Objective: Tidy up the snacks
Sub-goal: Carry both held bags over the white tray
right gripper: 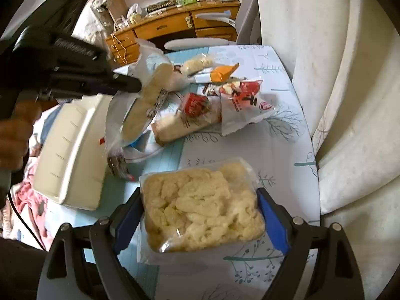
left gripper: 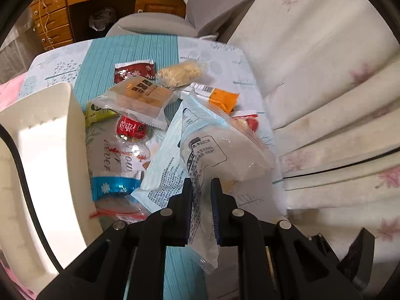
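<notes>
The left claw (left gripper: 202,195) is pinched tight on the edge of a clear packet with a pale blue printed back (left gripper: 220,155), which hangs lifted above the snack pile (left gripper: 140,115). The left wrist view shows that pile closely: a tan pastry packet (left gripper: 142,97) on top, a small red round snack (left gripper: 130,127) and a grey-and-blue bag (left gripper: 115,167) just beside the white bin (left gripper: 50,150), and an orange packet (left gripper: 222,98) on the pile's far side from the bin. The inside of the bin shows only here.

The right wrist view shows what the left cannot: the right claw (right gripper: 200,215) holds a clear bag of pale yellow puffed snacks (right gripper: 202,207), its blue pads (right gripper: 271,220) pressing on both sides of the bag. This bag sits raised over the patterned tabletop (right gripper: 280,155), well apart from the bin. The same view catches the left claw (right gripper: 135,85) from outside, carried by a hand (right gripper: 15,135), with its packet (right gripper: 147,105) dangling near the bin's far corner. A red-and-white packet (right gripper: 247,100) lies beyond the bag, farther from the bin.
</notes>
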